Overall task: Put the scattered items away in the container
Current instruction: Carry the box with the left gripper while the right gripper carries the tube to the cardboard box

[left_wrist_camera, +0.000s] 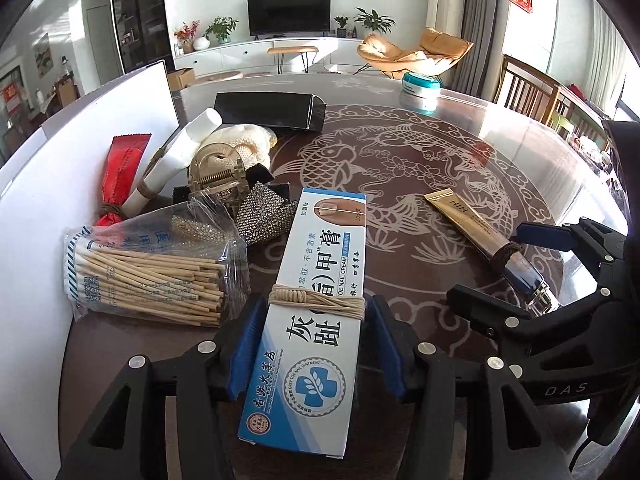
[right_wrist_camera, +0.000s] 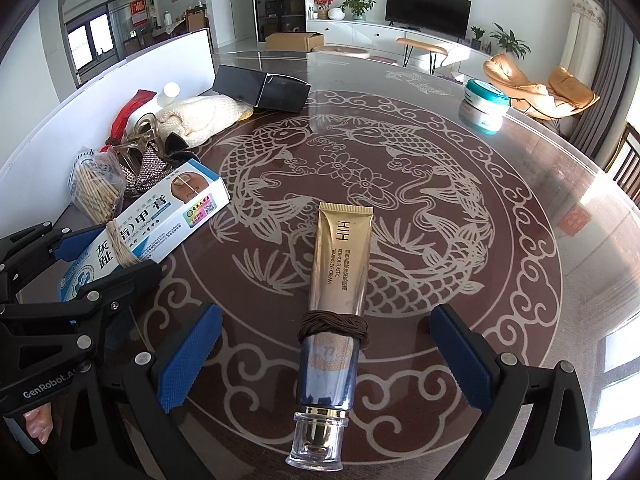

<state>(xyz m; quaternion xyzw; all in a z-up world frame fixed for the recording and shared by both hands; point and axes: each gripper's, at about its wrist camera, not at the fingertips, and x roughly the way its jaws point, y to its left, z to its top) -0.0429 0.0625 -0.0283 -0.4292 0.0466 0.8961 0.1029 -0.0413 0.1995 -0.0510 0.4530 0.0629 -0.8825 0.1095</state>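
My left gripper (left_wrist_camera: 316, 344) is shut on a white and blue nail cream box (left_wrist_camera: 316, 280) bound with pale cord, held low over the table; the box also shows in the right wrist view (right_wrist_camera: 160, 224). My right gripper (right_wrist_camera: 326, 364) is open, its blue pads on either side of a gold eye cream tube (right_wrist_camera: 340, 280) that lies flat on the table with a brown cord around it. The tube also shows in the left wrist view (left_wrist_camera: 472, 224). A white-walled container (left_wrist_camera: 36, 200) stands at the left.
By the white wall lie a bag of cotton swabs (left_wrist_camera: 152, 272), a red packet (left_wrist_camera: 120, 176), a white tube (left_wrist_camera: 176, 152), a hair clip (left_wrist_camera: 218, 176), a rhinestone piece (left_wrist_camera: 264, 212), a cream cloth (left_wrist_camera: 240, 144) and a black box (left_wrist_camera: 268, 112). A teal jar (right_wrist_camera: 486, 104) stands far right.
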